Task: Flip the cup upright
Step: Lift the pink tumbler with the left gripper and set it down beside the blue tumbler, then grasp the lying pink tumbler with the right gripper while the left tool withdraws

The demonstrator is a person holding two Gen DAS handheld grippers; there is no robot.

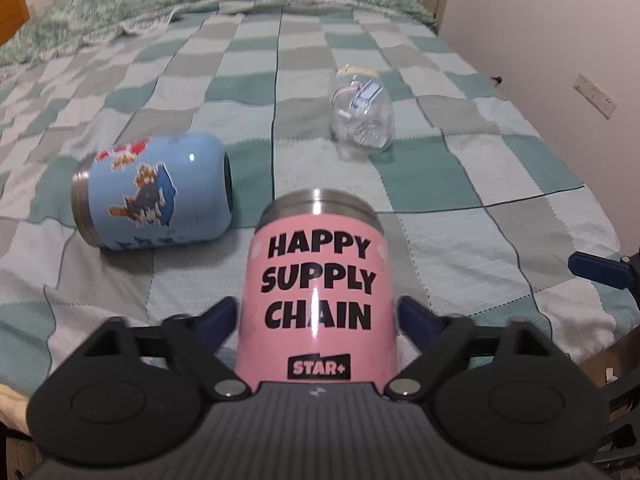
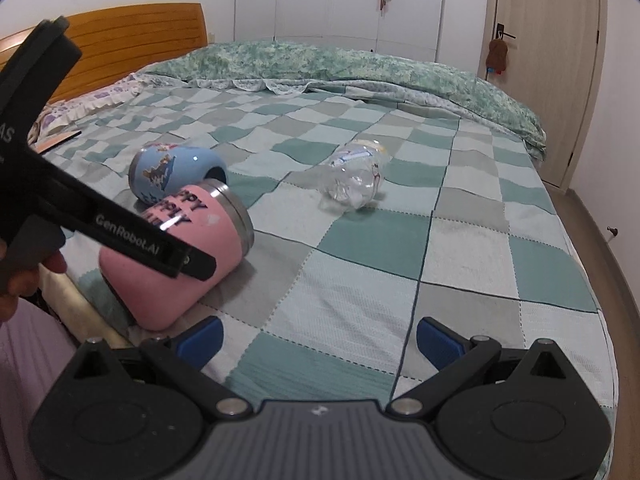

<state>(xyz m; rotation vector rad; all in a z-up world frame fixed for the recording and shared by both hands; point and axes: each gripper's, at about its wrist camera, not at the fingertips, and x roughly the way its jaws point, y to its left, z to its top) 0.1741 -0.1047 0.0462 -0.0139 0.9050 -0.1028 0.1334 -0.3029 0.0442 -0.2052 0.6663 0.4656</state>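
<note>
A pink cup [image 1: 316, 292] printed "HAPPY SUPPLY CHAIN" sits between the blue pads of my left gripper [image 1: 318, 316], which is shut on it. In the right wrist view the pink cup [image 2: 188, 248] is tilted, its steel rim pointing up and away, its base near the bed's front edge. A blue cartoon cup [image 1: 156, 192] lies on its side to the left, also in the right wrist view [image 2: 176, 174]. A clear plastic cup [image 1: 360, 116] lies on its side farther back. My right gripper [image 2: 318, 338] is open and empty over the blanket.
The bed has a green and grey checked blanket [image 2: 400, 240]. A rumpled green quilt [image 2: 340, 64] lies along the far side. A wooden headboard [image 2: 132, 40] stands at left, a door [image 2: 548, 80] at right. The bed's front edge is close under both grippers.
</note>
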